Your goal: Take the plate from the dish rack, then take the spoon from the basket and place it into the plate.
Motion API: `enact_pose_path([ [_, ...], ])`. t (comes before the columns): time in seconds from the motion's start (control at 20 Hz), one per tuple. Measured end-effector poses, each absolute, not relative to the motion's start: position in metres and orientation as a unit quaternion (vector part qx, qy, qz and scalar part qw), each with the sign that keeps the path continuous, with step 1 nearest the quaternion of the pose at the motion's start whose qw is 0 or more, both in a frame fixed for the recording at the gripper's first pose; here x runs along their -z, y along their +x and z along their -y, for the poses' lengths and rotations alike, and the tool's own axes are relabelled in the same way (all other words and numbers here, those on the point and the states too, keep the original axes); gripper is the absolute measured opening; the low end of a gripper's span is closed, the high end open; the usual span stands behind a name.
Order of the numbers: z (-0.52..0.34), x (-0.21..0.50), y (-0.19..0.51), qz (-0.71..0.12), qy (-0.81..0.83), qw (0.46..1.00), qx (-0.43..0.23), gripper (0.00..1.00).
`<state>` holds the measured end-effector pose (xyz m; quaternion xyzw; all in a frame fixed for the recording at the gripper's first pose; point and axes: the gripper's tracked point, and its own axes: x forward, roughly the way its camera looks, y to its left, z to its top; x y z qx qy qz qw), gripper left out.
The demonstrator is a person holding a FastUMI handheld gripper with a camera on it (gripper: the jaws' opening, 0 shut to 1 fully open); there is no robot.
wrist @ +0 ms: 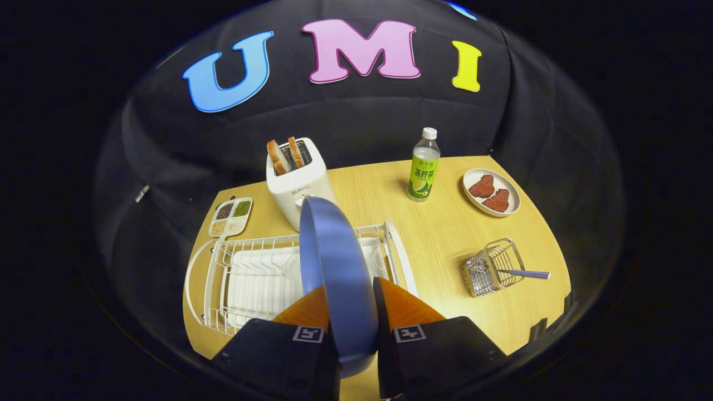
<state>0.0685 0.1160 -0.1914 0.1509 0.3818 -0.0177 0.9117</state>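
Standing on edge, plate [334, 267] clamped between claw [350, 303].

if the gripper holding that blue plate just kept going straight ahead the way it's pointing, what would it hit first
Probably the white toaster. The gripper is shut on the blue plate, held on edge above the dish rack, and the plate's far rim points at the toaster. Depth is unclear in this view.

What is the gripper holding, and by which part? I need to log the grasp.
The blue plate, held on edge by its rim, with the gripper jaws pressing on both faces.
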Motion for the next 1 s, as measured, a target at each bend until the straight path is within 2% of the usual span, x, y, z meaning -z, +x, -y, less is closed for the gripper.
enact_pose_path([
  [0.25,-0.088,0.190,0.005,-0.394,0.176,0.902,-0.008,0.31],
  [0.7,-0.073,0.231,-0.114,-0.462,0.205,0.862,-0.036,0.30],
  [1.0,-0.090,0.277,-0.150,-0.508,0.206,0.835,-0.046,0.30],
])
